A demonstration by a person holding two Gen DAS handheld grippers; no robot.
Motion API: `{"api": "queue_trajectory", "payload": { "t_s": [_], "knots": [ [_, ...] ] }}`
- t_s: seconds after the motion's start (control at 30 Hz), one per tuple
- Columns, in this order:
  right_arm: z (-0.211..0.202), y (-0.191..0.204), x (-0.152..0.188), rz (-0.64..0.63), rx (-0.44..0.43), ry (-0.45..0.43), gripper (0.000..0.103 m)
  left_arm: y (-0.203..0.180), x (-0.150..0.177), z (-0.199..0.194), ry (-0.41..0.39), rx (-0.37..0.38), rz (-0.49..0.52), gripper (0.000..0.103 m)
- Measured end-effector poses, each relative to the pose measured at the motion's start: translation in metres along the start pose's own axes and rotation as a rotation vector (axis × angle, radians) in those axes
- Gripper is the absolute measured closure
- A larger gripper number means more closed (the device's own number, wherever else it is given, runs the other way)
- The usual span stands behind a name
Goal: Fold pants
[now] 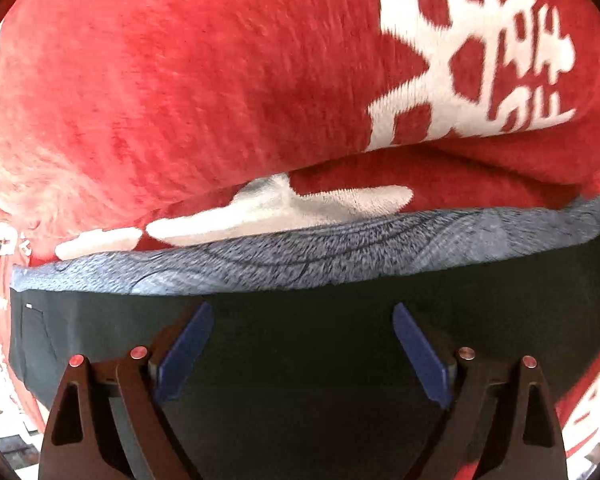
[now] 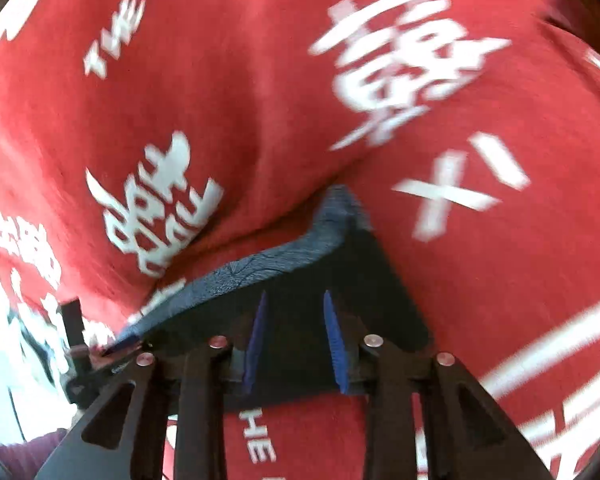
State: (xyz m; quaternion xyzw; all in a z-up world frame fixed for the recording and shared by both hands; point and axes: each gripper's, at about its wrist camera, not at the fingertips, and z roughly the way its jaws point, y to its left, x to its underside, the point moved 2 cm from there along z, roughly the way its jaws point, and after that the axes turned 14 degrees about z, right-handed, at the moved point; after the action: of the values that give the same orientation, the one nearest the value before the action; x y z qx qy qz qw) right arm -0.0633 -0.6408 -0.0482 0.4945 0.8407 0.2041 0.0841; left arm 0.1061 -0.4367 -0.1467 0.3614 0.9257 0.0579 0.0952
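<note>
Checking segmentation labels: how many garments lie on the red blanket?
1: dark pants with fuzzy blue-grey lining, on the red blanket, under both grippers. More may be hidden outside these close views.

Both cameras sat on the grippers and looked steeply down along their fingers at the dark pants (image 1: pixel 300 344), which serve here as the landmark. The left wrist view hovered very close above the pants, facing toward their grey-blue fleece lining (image 1: pixel 300 248), with the red blanket (image 1: pixel 180 80) filling everything beyond that edge. The right wrist view hung a little farther off, tilted and rolled, so the pants (image 2: pixel 332 280) showed as a slanted dark wedge with the lining (image 2: pixel 284 256) along their upper left edge and the blanket (image 2: pixel 480 280) on all sides. The two views shared the pants, the lining strip and the white-lettered blanket just past it
</note>
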Motion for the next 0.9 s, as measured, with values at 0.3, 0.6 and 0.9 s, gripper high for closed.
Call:
{"api": "queue_trajectory", "payload": {
  "t_s": [0.3, 0.6, 0.9],
  "knots": [
    [0.01, -0.037, -0.053, 0.147, 0.173, -0.175, 0.066, 0.061, -0.022, 0.012, -0.023, -0.151, -0.1, 0.01],
    [-0.011, -0.025, 0.027, 0.149, 0.002, -0.026, 0.06, 0.102, 0.081, -0.038, 0.018, -0.171, -0.133, 0.01],
    [0.029, 0.057, 0.143, 0.057, -0.133, 0.193, 0.054, 0.115, 0.145, -0.025, 0.028, -0.085, -0.088, 0.01]
  ]
}}
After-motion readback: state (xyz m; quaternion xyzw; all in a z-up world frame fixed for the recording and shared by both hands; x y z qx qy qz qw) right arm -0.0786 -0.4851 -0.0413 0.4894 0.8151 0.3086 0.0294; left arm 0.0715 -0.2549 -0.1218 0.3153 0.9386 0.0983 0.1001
